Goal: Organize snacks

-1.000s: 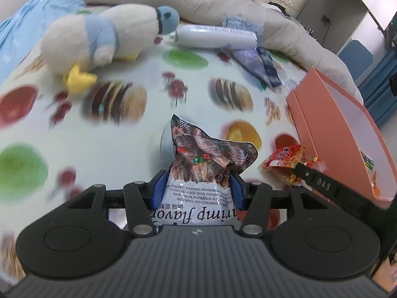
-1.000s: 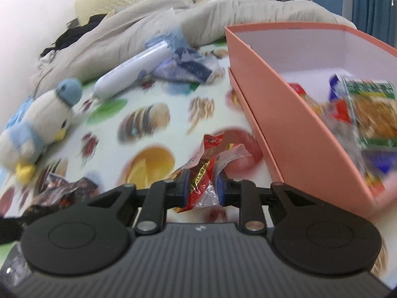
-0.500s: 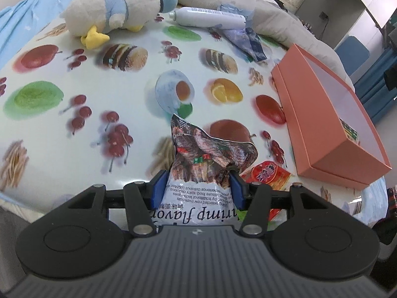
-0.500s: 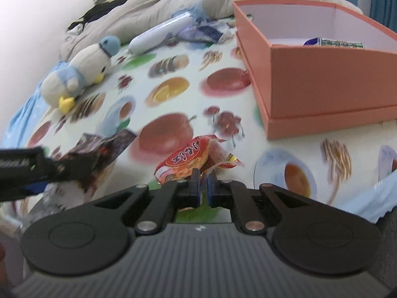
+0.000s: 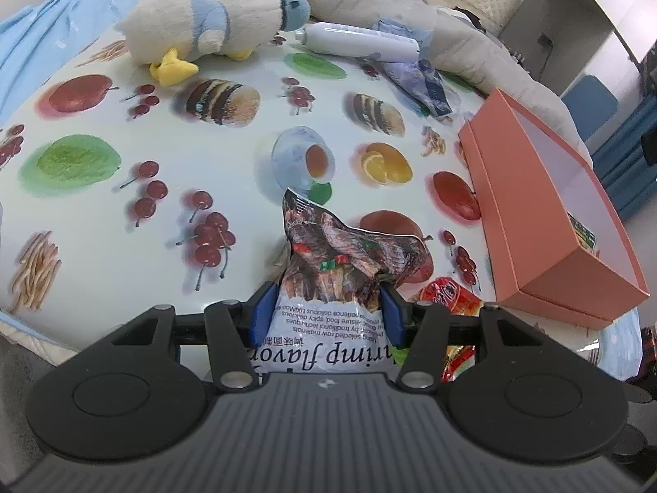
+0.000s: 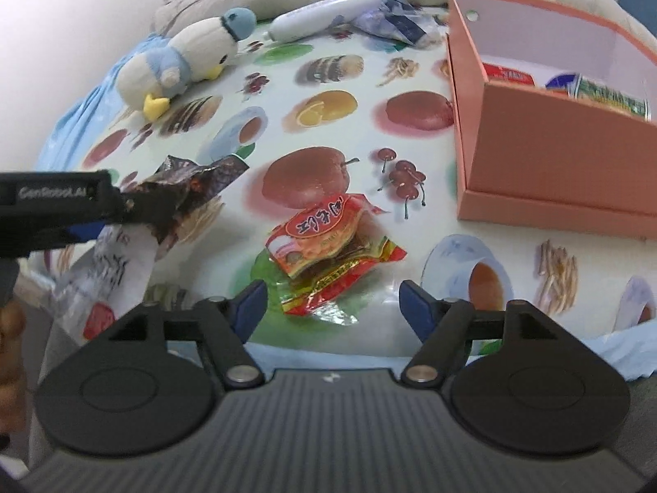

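Blue pads of left gripper (image 5: 324, 308) clamped on shrimp-flavour bag (image 5: 328, 271), held above fruit-print cloth (image 5: 123, 213); orange box (image 5: 550, 222) right.
Right wrist view: right gripper (image 6: 332, 300) jaws just opened wide, red snack packet (image 6: 328, 246) lying loose on cloth between them, near box front.

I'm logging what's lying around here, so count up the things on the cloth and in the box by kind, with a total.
Snack packets outside the box: 2, shrimp packet, red packet
Packets visible in orange box: 3
Plush toys: 1
White tubes: 1
Crumpled blue wrappers: 1
Boxes: 1
Total: 9
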`<state>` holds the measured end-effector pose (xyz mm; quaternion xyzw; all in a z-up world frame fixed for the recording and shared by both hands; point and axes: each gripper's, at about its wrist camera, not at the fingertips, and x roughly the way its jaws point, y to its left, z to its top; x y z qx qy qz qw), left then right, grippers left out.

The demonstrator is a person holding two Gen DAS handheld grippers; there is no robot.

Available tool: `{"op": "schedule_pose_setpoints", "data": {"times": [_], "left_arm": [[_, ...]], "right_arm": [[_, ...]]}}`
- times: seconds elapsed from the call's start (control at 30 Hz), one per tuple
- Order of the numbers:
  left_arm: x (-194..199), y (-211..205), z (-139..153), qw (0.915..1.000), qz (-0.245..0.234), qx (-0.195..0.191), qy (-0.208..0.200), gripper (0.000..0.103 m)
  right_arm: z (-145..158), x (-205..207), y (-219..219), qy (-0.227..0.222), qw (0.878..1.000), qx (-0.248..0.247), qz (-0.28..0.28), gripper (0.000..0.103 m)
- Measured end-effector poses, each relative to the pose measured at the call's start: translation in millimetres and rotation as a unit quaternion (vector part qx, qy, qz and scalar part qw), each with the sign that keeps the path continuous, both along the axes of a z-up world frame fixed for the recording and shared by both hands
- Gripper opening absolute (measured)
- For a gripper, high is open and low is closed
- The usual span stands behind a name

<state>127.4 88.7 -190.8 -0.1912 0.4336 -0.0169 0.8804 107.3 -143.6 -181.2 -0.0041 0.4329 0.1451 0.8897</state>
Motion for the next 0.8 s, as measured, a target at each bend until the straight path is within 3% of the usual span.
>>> {"op": "schedule_pose_setpoints", "data": {"times": [0.03,0.23,0.4,0.5,0.57,0.73,0.8], "left_arm": [[0.4,1.3,-1.3,1.0000,0.001,0.000,0.001,0.059],[2.8,5.2,-8.5,1.0000,0.004,-0.006,0.005,0.059],[3.0,7.4,-15.5,0.9999,0.009,-0.005,0.011,0.059],[2.9,8.6,-21.2,0.9998,0.009,-0.006,0.016,0.059],[3.1,8.9,-25.9,0.9997,0.009,-0.007,0.022,0.059],[5.8,8.1,-35.1,0.9995,0.006,-0.012,0.030,0.059],[7.5,7.7,-35.9,0.9995,0.003,-0.013,0.029,0.059]], "right_arm": [[1.3,1.2,0.0,-0.007,1.000,-0.003,0.010,0.083],[0.8,29.2,20.6,-0.048,0.992,-0.055,0.098,0.083],[-12.9,54.7,39.0,-0.046,0.983,-0.084,0.156,0.083],[-25.6,68.9,43.9,-0.028,0.982,-0.110,0.154,0.083],[-33.0,74.5,40.8,-0.006,0.984,-0.099,0.151,0.083],[-40.1,76.6,32.3,0.004,0.987,-0.072,0.147,0.086],[-38.9,76.3,36.1,0.008,0.987,-0.072,0.141,0.080]]}}
